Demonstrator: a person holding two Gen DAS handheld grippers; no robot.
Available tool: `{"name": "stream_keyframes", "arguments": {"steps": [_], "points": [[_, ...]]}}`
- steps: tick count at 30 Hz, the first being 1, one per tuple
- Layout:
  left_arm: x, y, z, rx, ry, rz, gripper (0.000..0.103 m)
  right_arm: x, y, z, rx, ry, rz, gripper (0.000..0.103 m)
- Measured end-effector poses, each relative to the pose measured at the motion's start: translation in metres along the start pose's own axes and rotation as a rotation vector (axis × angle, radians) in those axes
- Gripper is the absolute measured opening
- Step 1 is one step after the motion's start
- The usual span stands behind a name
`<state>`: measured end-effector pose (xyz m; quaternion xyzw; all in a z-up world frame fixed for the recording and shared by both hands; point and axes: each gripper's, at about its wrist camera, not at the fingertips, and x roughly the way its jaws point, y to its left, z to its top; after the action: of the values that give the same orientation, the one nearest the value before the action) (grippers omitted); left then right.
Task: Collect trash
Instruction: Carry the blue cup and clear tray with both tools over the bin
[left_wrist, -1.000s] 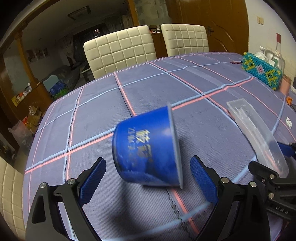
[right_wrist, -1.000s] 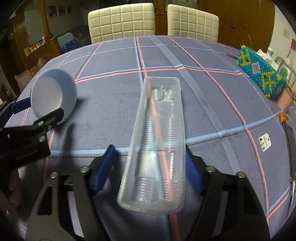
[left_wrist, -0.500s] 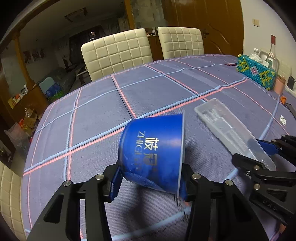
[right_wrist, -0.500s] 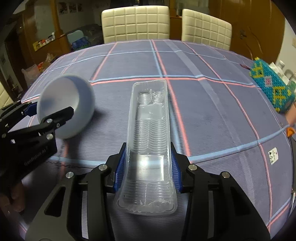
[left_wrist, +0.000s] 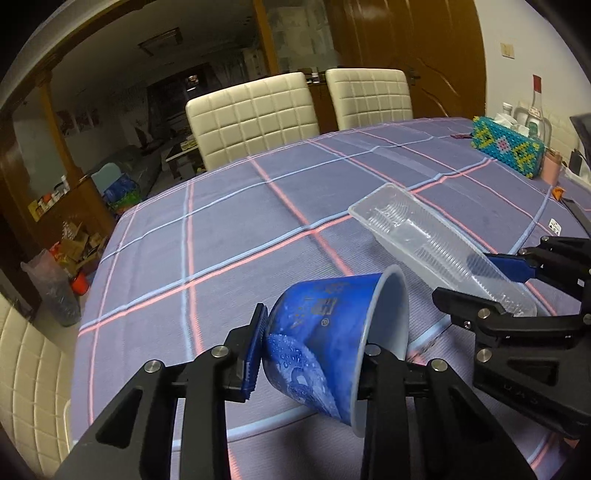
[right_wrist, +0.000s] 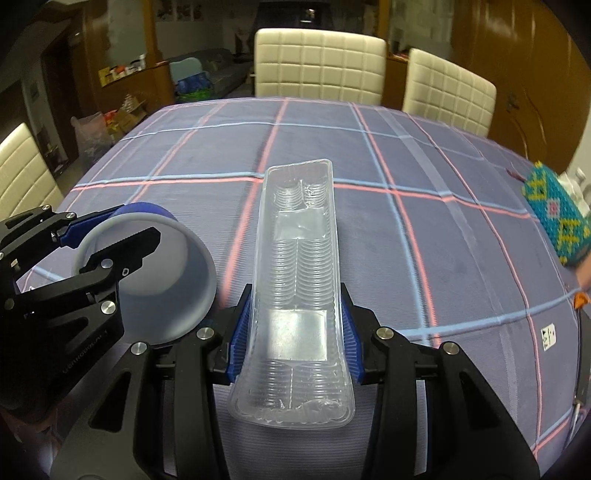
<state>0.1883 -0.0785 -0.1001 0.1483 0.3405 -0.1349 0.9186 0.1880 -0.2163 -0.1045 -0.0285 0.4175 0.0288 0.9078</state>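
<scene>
A blue paper cup (left_wrist: 332, 321) lies on its side between the pads of my left gripper (left_wrist: 314, 347), its white mouth turned right. The jaws are closing and both pads press its wall; it hangs just above the checked tablecloth (left_wrist: 221, 240). My right gripper (right_wrist: 295, 328) is shut on the near end of a long clear plastic tray (right_wrist: 299, 258), which juts forward over the table. In the right wrist view the cup (right_wrist: 166, 266) and the left gripper (right_wrist: 114, 232) sit close on the left. From the left wrist the tray (left_wrist: 424, 236) and the right gripper (left_wrist: 476, 280) appear on the right.
A beaded blue-green box (left_wrist: 506, 147), bottles (left_wrist: 532, 110) and a pink cup (left_wrist: 551, 166) stand at the table's far right edge. Two cream chairs (left_wrist: 255, 118) stand behind the table. A small card (right_wrist: 546, 336) lies on the cloth. A bag of rubbish (left_wrist: 51, 288) sits on the floor, left.
The left jaws closed from wide apart onto the blue cup, which tipped and rose. The right jaws closed on the clear tray and lifted it off the cloth.
</scene>
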Motion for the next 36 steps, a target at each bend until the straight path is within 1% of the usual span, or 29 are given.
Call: {"name": "stream_keyframes", "arguments": {"steps": [8, 27, 36], "points": [[-0.017, 0.048, -0.023, -0.081, -0.007, 0.047, 0.031, -0.006, 0.042, 0.007, -0.077, -0.012, 0.028, 0.044], [-0.063, 0.159, -0.078, -0.229, -0.026, 0.226, 0.031, -0.013, 0.186, 0.026, -0.333, -0.051, 0.15, 0.045], [-0.076, 0.2, -0.101, -0.29, -0.023, 0.284, 0.031, -0.018, 0.243, 0.033, -0.42, -0.065, 0.207, 0.045]]}}
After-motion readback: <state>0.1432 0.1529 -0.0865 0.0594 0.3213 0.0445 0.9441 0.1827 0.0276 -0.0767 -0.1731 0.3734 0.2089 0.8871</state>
